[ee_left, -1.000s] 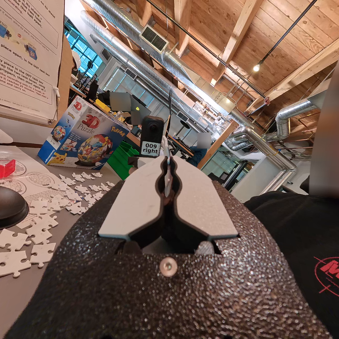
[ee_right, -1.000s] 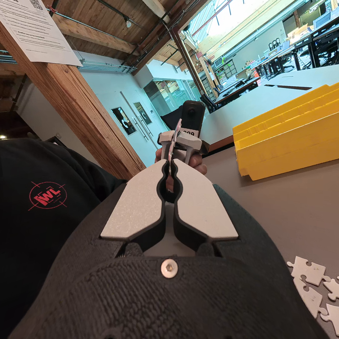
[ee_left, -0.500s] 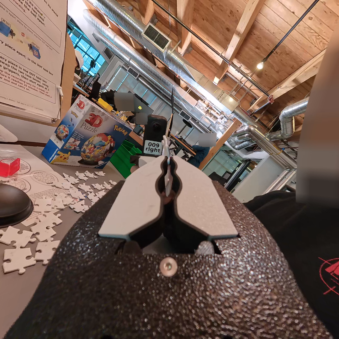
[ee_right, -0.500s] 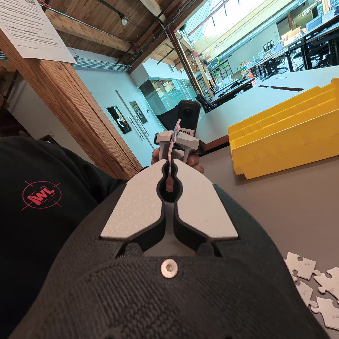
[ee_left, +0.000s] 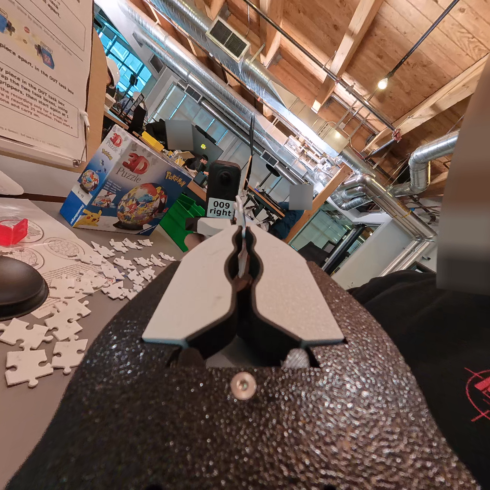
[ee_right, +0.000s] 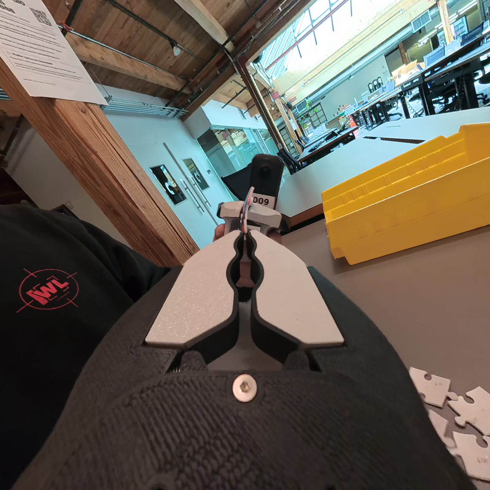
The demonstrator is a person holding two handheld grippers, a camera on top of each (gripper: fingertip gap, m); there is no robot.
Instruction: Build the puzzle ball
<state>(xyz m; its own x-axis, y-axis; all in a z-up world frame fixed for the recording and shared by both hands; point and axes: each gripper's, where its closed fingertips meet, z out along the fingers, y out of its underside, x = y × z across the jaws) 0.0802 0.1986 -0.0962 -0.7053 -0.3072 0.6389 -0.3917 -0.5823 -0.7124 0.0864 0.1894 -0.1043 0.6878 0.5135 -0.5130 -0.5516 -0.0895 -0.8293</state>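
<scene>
Both grippers are held up above the table, tip to tip, facing each other. My left gripper (ee_left: 243, 231) is shut on a thin puzzle piece (ee_left: 241, 254) seen edge-on. My right gripper (ee_right: 245, 233) is shut on a thin puzzle piece (ee_right: 245, 253), also edge-on. In the right wrist view the left gripper (ee_right: 248, 215) shows straight ahead with a coloured piece edge (ee_right: 248, 204) sticking up from it. I cannot tell whether the two pieces are joined. Several loose white pieces (ee_left: 63, 326) lie face down on the grey table (ee_right: 397, 305).
A puzzle box (ee_left: 127, 191), a green bin (ee_left: 183, 217), a black dome stand (ee_left: 16, 286), a red object (ee_left: 13, 230) and a printed sheet (ee_left: 61, 246) are at the left. A yellow bin (ee_right: 411, 198) stands at the right, loose pieces (ee_right: 450, 411) near it. A person's black sleeve (ee_right: 53, 291) is close. My left and right fingertips are right by each other. Both grippers' tips are roughly 30 centimetres from the red object (ee_left: 13, 230).
Both grippers stay shut and tip to tip. They have shifted only slightly, and more loose pieces show at the lower right of the right wrist view.
</scene>
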